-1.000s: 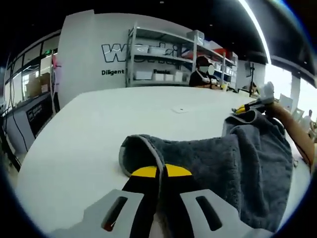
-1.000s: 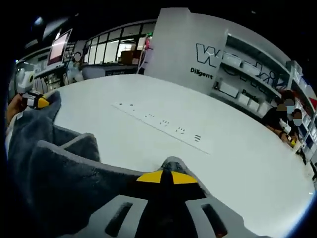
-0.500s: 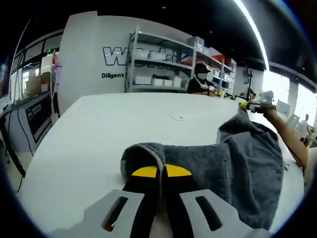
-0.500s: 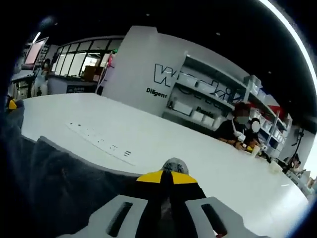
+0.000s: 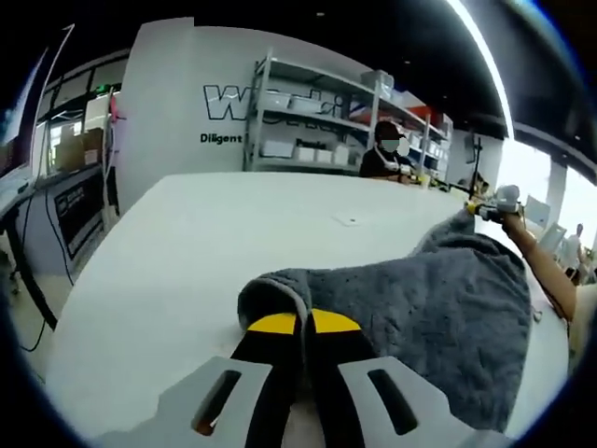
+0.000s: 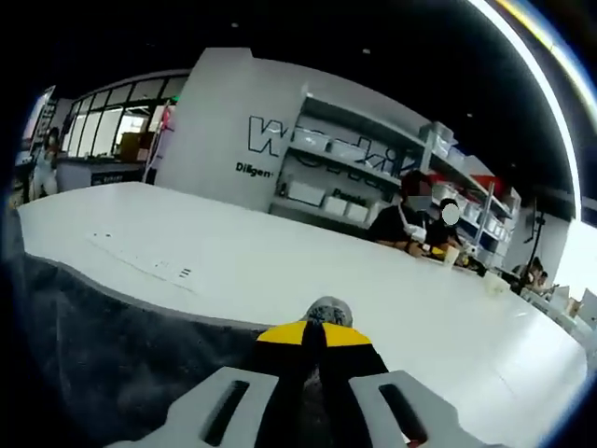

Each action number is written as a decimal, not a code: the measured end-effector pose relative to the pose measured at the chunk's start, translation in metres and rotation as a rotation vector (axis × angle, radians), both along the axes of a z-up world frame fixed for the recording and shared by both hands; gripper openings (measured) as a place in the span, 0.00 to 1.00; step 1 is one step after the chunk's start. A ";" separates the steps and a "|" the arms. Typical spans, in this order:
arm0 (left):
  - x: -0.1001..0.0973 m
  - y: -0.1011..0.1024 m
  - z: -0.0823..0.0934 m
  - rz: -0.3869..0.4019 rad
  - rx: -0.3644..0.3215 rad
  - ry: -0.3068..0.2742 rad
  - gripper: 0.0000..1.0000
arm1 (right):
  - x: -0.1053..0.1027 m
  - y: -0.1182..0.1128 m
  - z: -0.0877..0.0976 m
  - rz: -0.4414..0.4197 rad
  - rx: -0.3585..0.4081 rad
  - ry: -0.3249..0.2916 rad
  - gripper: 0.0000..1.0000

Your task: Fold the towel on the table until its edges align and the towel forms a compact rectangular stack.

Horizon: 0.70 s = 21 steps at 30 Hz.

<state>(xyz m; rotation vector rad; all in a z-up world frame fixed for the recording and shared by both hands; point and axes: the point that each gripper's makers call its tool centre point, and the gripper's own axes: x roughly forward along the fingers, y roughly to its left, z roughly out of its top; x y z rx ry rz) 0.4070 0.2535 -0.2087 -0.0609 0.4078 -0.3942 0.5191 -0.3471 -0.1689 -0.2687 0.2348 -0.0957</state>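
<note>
A dark grey towel (image 5: 438, 317) is held up over the white table (image 5: 187, 252) by two of its corners. My left gripper (image 5: 305, 323) is shut on one corner, whose edge curls over the yellow tips. In the left gripper view, the right gripper (image 5: 487, 209) pinches the far corner at the right, a person's arm behind it. In the right gripper view, my right gripper (image 6: 317, 333) is shut on a small tuft of towel, and the towel (image 6: 121, 345) spreads away to the left below a pale hem.
The white table (image 6: 354, 271) is wide, with small marks (image 6: 173, 269) on it. Shelving racks (image 5: 308, 121) and a lettered wall stand behind. People (image 6: 415, 219) sit at the far side with small items. A desk with cables (image 5: 56, 215) is at the left.
The right gripper has swung rightward with its corner, pulling the towel flatter and more stretched between the two grippers. The left gripper keeps its hold, shifted slightly.
</note>
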 end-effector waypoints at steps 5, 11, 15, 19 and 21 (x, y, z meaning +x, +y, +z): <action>0.019 0.017 0.007 0.001 -0.011 -0.003 0.02 | -0.007 -0.017 -0.002 -0.057 0.008 -0.010 0.00; 0.026 0.025 0.011 0.001 -0.014 -0.007 0.02 | -0.019 -0.036 0.010 -0.127 0.010 -0.053 0.00; 0.028 0.027 0.005 0.006 -0.009 0.011 0.02 | -0.022 -0.045 0.011 -0.149 0.032 -0.063 0.00; 0.028 0.028 -0.006 0.023 0.031 0.045 0.02 | -0.018 -0.038 -0.006 -0.126 0.041 -0.014 0.00; 0.028 0.030 -0.013 0.034 0.046 0.066 0.02 | -0.015 -0.033 -0.012 -0.113 0.033 0.003 0.00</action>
